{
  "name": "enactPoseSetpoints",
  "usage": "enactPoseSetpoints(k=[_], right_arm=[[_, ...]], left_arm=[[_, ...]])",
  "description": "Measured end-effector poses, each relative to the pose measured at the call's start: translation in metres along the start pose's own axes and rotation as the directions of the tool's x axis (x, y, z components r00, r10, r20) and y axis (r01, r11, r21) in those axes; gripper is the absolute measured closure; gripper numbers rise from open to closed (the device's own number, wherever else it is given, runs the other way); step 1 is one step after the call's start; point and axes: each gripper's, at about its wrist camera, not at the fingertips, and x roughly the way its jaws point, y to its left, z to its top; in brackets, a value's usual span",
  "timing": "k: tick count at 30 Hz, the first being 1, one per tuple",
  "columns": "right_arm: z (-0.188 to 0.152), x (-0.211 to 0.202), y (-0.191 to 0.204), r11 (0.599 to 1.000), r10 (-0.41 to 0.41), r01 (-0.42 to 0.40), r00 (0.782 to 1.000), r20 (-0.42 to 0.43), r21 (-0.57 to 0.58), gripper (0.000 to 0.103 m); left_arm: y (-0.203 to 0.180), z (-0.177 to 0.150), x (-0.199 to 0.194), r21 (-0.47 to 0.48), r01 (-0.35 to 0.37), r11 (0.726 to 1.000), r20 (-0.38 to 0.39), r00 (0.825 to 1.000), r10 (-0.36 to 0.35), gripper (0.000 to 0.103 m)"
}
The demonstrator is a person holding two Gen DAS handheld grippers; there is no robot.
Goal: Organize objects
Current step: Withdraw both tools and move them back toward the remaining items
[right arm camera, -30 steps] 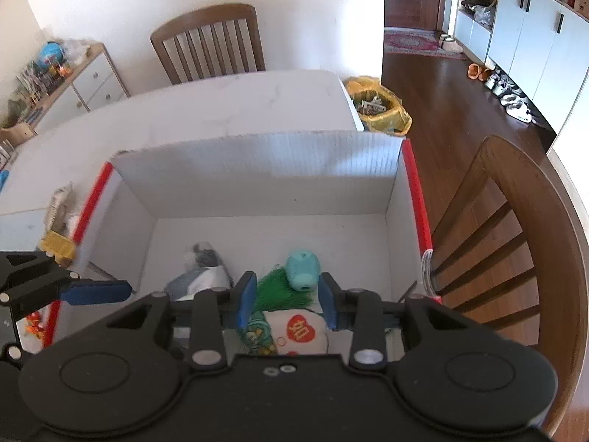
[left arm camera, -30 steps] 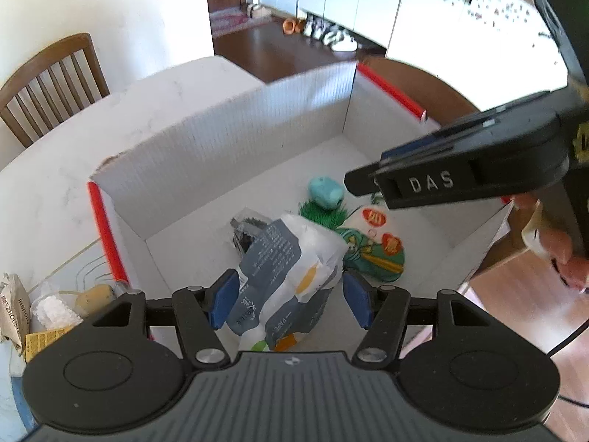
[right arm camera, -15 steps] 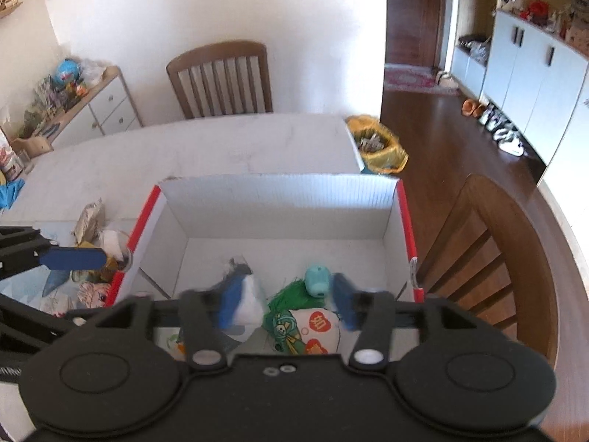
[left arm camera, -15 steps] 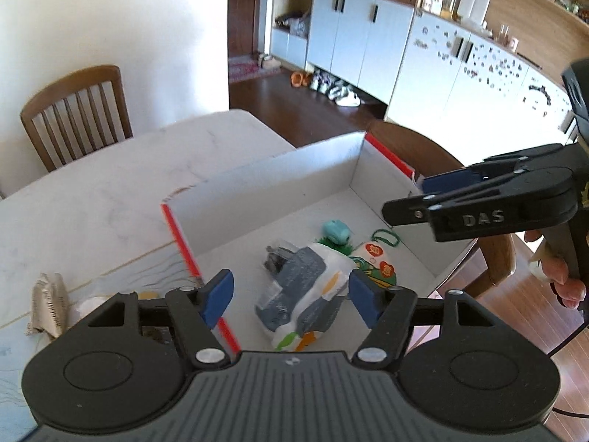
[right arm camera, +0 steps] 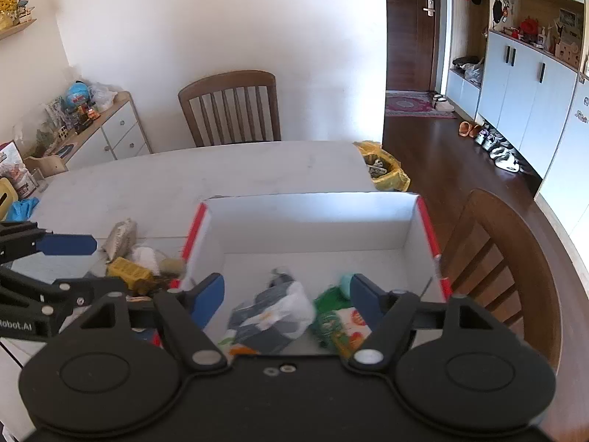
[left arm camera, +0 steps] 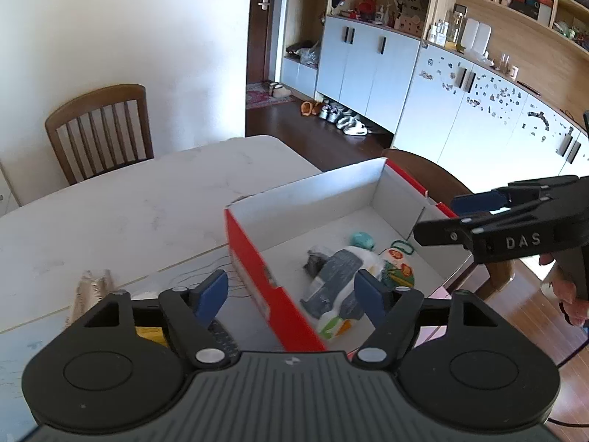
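The left claw point(left arm camera: 291, 296) hangs above the near red wall of the cardboard box point(left arm camera: 257, 258); its jaws are opening and nothing is between the blue pads. The right claw point(right arm camera: 287, 294) is above the box interior, its jaws also opening, and it grips nothing. In the left wrist view the right claw is seen from the side at the right edge, and part of a hand point(left arm camera: 568, 294) behind it is cut off by the frame.

Inside the box lie a grey and white bag point(right arm camera: 272, 313), a small teal object point(right arm camera: 345, 285) and a colourful pouch point(right arm camera: 342, 328) with green and orange print. These are blurred in the right wrist view, and their lower parts are hidden behind the claw body. What the dark thing point(left arm camera: 314, 259) next to the bag is, I cannot tell.

Left of the box, on the white desk point(right arm camera: 184, 180), stays a heap of small things: a crumpled beige wrapper point(right arm camera: 119, 235), a yellow packet point(right arm camera: 129, 274), something white point(right arm camera: 145, 258). They partly cover each other and the left claw arm hides some.

The box stands near the right edge of the desk, with a wooden chair point(right arm camera: 497, 258) just beside it. The far half of the desk is bare, up to another chair point(right arm camera: 230, 108) at the wall.
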Motion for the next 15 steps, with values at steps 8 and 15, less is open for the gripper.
enactPoseSetpoints(k=[8,15], right_arm=[[-0.016,-0.005,0.048,1.0,0.011,-0.011,1.0,0.016,-0.026,0.017],[-0.031,-0.004,0.084,0.999,0.032,-0.032,0.999,0.019,-0.036,0.012]], left_arm=[[0.044,-0.017,-0.018,-0.049,-0.035,0.998,0.018,0.999,0.035,0.019],[0.073,-0.036,-0.034,-0.06,-0.052,0.997,0.025,0.998,0.053,0.015]])
